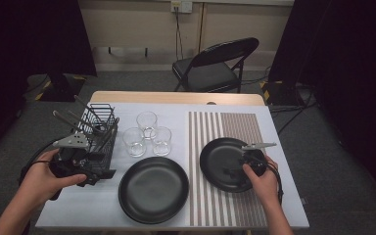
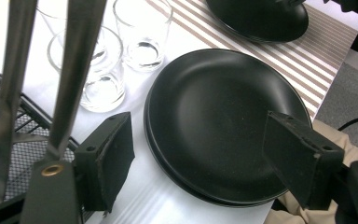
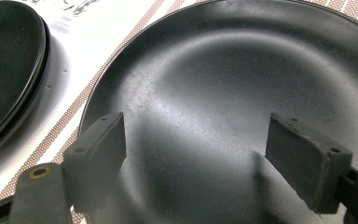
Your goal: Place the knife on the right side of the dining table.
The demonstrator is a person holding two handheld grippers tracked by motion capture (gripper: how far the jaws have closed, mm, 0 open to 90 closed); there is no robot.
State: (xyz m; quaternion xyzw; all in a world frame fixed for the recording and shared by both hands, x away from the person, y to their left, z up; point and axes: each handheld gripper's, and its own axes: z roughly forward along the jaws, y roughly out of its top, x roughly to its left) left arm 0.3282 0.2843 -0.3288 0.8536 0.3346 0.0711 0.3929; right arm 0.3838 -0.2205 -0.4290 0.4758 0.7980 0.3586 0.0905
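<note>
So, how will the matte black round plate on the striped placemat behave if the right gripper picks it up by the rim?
The matte black round plate looks rigid, so it should not flex. Its shallow sloping rim may slip between the open right gripper jaws. Held by one edge it would probably tilt down, and it could break if dropped.

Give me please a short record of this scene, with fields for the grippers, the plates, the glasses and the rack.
left gripper: open, nothing between its jaws, beside the wire rack
right gripper: open, over the plate on the striped mat
plates on white cloth: black, stacked, in front of the glasses
glasses: three, clear, empty, upright
wire rack: black, holds metal utensils
</note>
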